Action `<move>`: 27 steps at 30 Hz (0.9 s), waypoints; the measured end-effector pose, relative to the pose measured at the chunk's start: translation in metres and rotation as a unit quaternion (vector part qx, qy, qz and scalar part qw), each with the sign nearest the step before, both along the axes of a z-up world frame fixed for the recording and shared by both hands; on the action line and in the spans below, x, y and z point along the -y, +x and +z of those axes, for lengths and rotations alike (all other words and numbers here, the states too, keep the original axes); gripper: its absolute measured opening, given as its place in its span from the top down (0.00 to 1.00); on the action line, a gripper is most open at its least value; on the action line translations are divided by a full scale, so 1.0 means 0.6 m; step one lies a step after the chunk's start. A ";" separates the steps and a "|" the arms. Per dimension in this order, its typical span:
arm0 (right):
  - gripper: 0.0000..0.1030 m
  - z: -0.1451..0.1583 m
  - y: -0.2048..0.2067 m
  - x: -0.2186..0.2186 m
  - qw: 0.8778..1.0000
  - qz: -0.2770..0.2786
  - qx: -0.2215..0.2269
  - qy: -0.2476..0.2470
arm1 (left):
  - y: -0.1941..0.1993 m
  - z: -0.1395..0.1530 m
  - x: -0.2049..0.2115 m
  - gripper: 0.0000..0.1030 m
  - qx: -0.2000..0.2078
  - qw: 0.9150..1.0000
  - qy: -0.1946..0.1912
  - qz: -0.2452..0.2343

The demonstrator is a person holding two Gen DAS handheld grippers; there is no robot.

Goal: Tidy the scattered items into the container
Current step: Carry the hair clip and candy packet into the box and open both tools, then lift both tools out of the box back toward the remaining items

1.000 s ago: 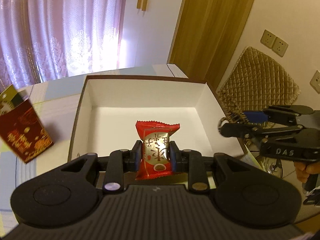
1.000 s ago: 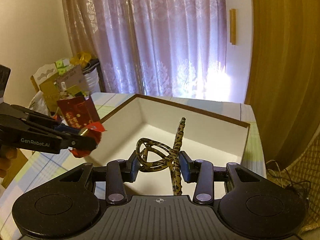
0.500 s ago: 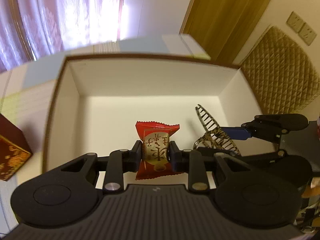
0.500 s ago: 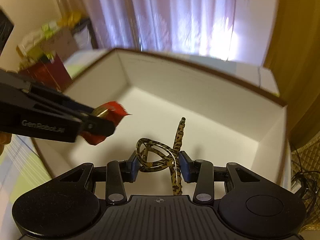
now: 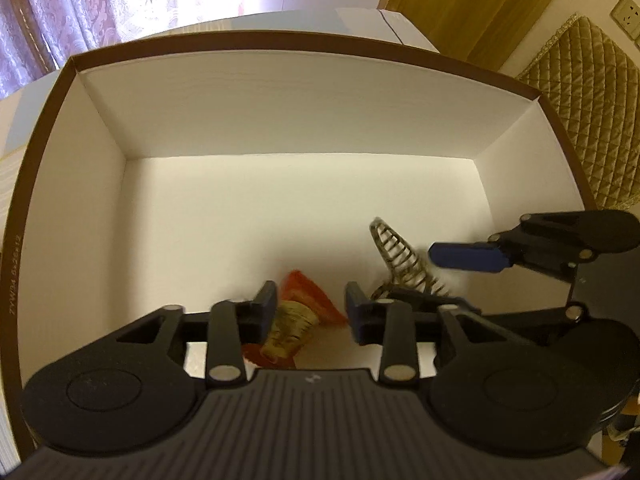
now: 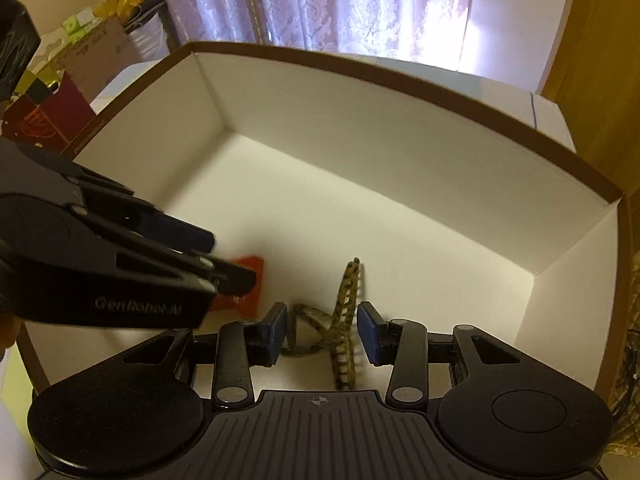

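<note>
Left wrist view: my left gripper stands apart over the candy in the box. My right gripper is spread around the hair clip; lifting carelessly could snag it.

Lace curtains are seen behind, a quilted gold cushion beside, and what may be a red carton.

candy blurred, part-hidden
</note>
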State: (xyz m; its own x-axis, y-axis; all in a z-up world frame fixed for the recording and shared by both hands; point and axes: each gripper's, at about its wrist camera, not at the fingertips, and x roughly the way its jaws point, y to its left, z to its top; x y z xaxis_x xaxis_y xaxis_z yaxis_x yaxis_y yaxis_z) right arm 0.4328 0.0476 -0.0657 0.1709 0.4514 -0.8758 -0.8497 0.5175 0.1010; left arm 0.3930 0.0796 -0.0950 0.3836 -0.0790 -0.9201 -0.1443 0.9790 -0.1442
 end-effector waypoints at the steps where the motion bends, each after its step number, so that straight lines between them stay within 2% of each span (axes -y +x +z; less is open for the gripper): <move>1: 0.26 0.002 -0.001 0.000 1.000 -0.003 0.012 -0.008 | 0.000 0.001 -0.001 0.62 0.001 1.000 0.003 0.001; 2: 0.02 0.006 -0.005 0.003 0.999 -0.002 0.031 -0.010 | -0.002 0.004 -0.003 0.57 0.003 1.000 0.003 0.006; 3: 0.00 0.013 -0.009 0.008 0.999 0.004 0.041 0.000 | -0.002 0.007 -0.007 0.53 0.004 1.000 0.003 0.009; 7: 0.00 0.028 -0.011 0.016 1.000 0.019 0.023 0.006 | -0.013 0.020 -0.013 0.49 0.005 1.000 0.013 0.011; 9: 0.00 0.032 -0.017 0.020 0.999 0.027 0.028 -0.001 | -0.016 0.026 -0.013 0.41 0.005 1.000 0.016 0.013; 18: 0.00 0.044 -0.039 0.031 0.999 0.013 0.031 -0.010 | -0.034 0.053 -0.002 0.20 0.004 0.999 0.042 0.009; 23: 0.00 0.063 -0.059 0.049 0.999 0.008 0.039 -0.002 | -0.052 0.078 0.010 0.14 0.015 0.998 0.058 0.005; 27: 0.00 0.080 -0.071 0.061 0.999 -0.003 0.044 0.006 | -0.066 0.098 0.015 0.13 0.025 0.998 0.064 0.001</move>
